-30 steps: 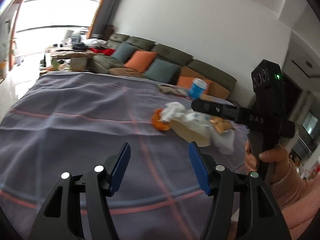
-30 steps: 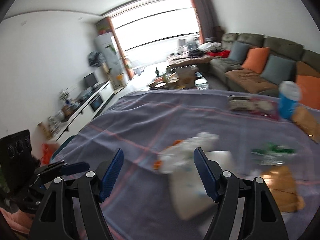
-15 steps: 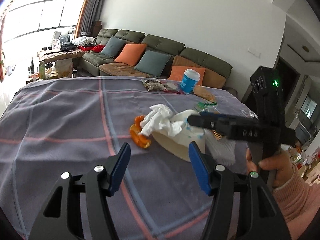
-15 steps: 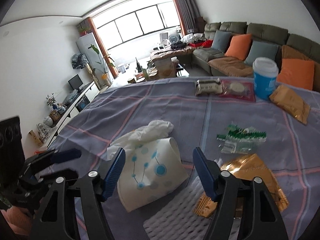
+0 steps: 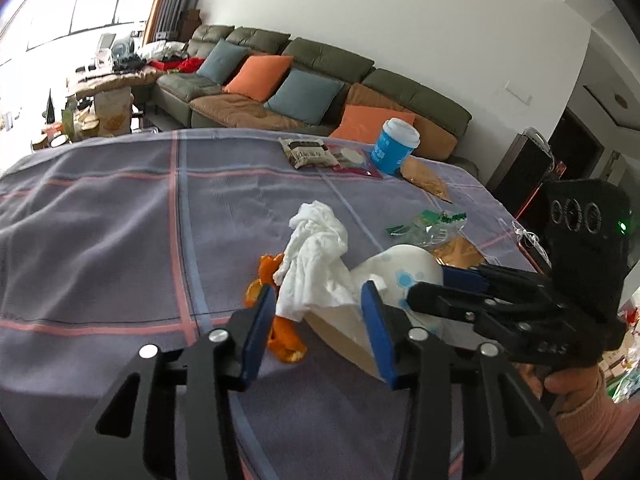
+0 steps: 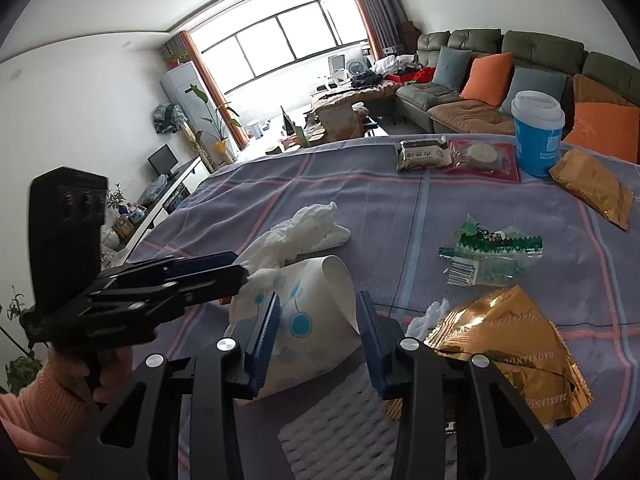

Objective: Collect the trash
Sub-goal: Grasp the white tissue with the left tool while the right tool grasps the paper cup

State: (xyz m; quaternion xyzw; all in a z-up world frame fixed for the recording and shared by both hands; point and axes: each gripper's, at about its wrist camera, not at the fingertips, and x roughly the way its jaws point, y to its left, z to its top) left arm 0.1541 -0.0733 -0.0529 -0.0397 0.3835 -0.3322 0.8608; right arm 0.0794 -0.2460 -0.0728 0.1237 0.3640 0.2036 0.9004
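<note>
Left tongs and right tongs, both apart, flank the paper bag; wrappers remain scattered across the counter, uncollected.

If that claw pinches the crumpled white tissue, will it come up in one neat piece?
Probably not neatly. The white tissue is loosely crumpled and draped against the paper bag, so it likely hangs limp and stretches out. It looks very light, so a small pinch should lift it. The left claw stands open just before it.
</note>
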